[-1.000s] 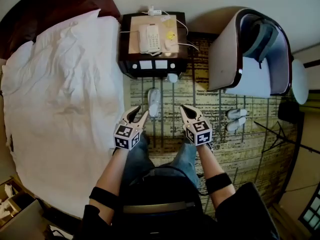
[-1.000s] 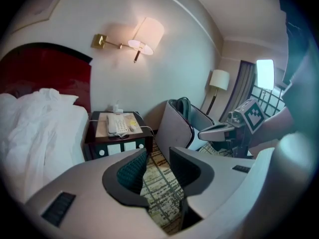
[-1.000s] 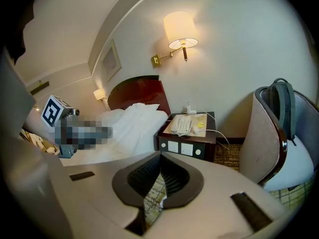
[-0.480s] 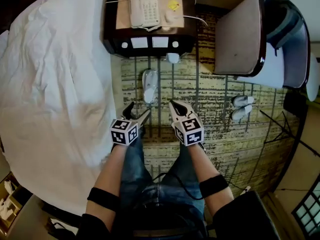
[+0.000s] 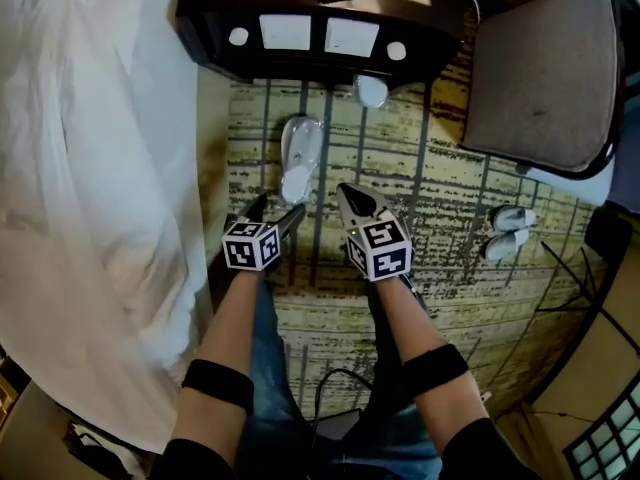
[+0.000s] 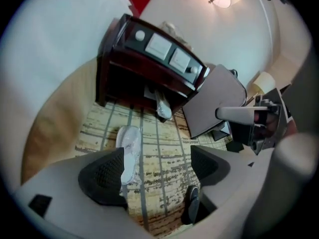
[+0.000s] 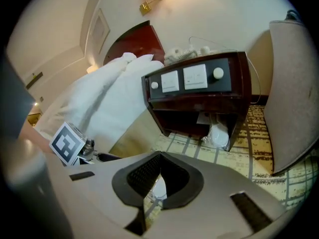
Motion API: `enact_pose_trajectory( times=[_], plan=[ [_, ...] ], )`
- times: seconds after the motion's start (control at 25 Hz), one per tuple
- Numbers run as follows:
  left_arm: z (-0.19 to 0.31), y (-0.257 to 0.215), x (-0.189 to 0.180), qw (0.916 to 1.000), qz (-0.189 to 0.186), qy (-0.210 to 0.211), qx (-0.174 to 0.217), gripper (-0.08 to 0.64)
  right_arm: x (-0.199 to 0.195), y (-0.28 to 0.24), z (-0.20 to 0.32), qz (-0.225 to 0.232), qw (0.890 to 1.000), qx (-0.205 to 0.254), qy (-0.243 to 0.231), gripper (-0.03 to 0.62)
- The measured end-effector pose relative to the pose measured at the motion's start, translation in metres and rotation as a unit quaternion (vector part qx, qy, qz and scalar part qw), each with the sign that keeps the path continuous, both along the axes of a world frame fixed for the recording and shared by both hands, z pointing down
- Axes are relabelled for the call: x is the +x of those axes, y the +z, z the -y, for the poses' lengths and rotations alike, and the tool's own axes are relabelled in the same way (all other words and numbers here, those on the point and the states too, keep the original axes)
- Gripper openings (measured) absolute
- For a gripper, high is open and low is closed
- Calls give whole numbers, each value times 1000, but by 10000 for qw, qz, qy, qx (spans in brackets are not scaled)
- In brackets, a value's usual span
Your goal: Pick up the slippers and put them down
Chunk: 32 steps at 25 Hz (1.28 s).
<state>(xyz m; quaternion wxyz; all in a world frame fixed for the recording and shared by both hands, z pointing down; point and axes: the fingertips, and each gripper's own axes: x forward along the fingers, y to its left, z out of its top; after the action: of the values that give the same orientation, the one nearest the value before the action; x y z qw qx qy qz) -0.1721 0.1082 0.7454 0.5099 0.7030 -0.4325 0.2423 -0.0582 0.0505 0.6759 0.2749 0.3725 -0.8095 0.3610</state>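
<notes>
A pair of white slippers in clear wrap (image 5: 298, 158) lies on the striped carpet in front of the nightstand. My left gripper (image 5: 277, 208) hovers just short of the pair's near end; its jaws have just been opening and stand open over bare carpet. In the left gripper view the wrapped slippers (image 6: 128, 143) lie partly behind the left pad (image 6: 102, 176). My right gripper (image 5: 345, 190) is shut and empty, to the right of the pair. Another wrapped slipper pack (image 5: 370, 90) sits under the nightstand, also seen in the right gripper view (image 7: 218, 133).
The dark nightstand (image 5: 320, 38) stands right behind the slippers. The white bed (image 5: 90, 168) runs along the left, a grey armchair (image 5: 540, 78) sits at the right. A loose white pair (image 5: 508, 230) lies on the carpet at far right. My shoe tip (image 6: 192, 203) is below the left jaws.
Both grippers and the head camera have dropped toward the carpet, so the slippers look larger and closer. The left jaws have spread wider. The right jaws stayed shut.
</notes>
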Motion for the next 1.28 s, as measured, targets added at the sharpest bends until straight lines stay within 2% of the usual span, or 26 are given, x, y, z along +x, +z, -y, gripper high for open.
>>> enact_pose_trajectory(
  times=[0.28,0.52,0.76,1.04,1.12,1.16,1.28],
  plan=[
    [-8,139,-21,9992,168,266,-266,412,-21,122,-7,-11,10000,-82,-30,2],
    [-3,231,-23,9974,64,491,-520,413,-43,201,-7,-22,9999,-124,-48,2],
    [1,286,-20,9960,-103,521,-721,413,-45,248,-14,-14,9998,-192,-3,2],
    [5,313,1,9931,-387,707,-850,411,-37,274,-12,-50,9997,-237,72,2],
    [7,315,3,9932,-426,679,-840,357,-36,278,-9,-59,9996,-244,99,2],
    [8,315,3,9935,-481,647,-808,275,-36,279,-8,-55,9996,-247,112,2],
    [9,309,8,9911,-936,566,-753,191,-38,279,-7,-32,9996,-254,99,2]
  ],
)
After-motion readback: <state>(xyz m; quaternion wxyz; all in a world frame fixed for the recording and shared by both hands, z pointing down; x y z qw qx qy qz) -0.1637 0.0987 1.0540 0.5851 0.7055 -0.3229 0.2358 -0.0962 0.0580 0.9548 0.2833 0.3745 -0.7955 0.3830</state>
